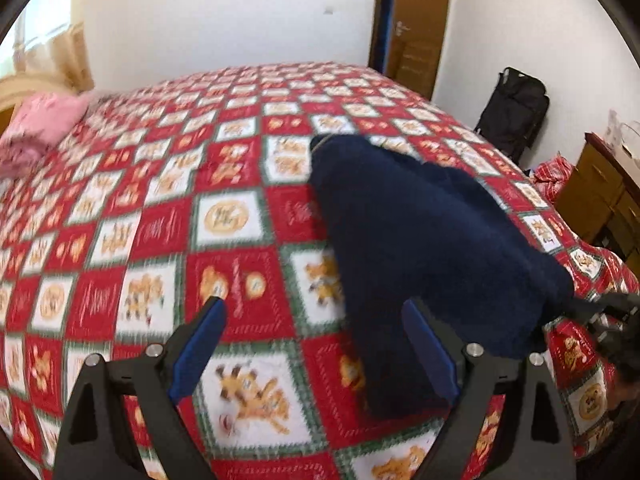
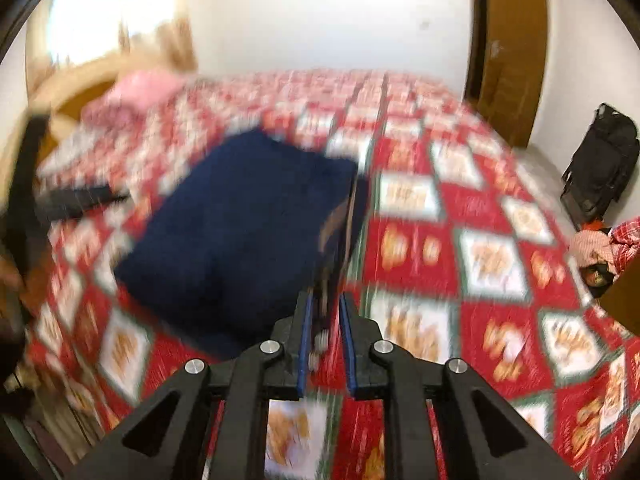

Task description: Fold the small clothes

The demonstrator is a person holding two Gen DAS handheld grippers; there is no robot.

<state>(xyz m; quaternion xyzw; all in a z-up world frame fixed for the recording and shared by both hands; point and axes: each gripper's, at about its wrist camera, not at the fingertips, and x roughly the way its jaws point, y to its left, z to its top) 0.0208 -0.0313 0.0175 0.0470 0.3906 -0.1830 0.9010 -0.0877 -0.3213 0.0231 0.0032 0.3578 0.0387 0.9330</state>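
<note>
A dark navy garment [image 1: 424, 240] lies on the red and white patterned bedspread [image 1: 168, 216]. My left gripper [image 1: 314, 314] is open and empty above the bedspread, just left of the garment's near end. In the right wrist view my right gripper [image 2: 326, 300] is nearly shut on the near edge of the navy garment [image 2: 240, 224], with fabric showing between the blue pads. The right gripper also shows at the right edge of the left wrist view [image 1: 612, 320], holding the garment's corner. Both views are blurred by motion.
A pink pillow [image 1: 44, 120] lies at the bed's far left. A wooden door [image 1: 416, 24] and a black bag [image 1: 514, 112] stand past the bed. A wooden cabinet [image 1: 600, 192] is at the right, with red checked cloth [image 2: 624, 240] beside the bed.
</note>
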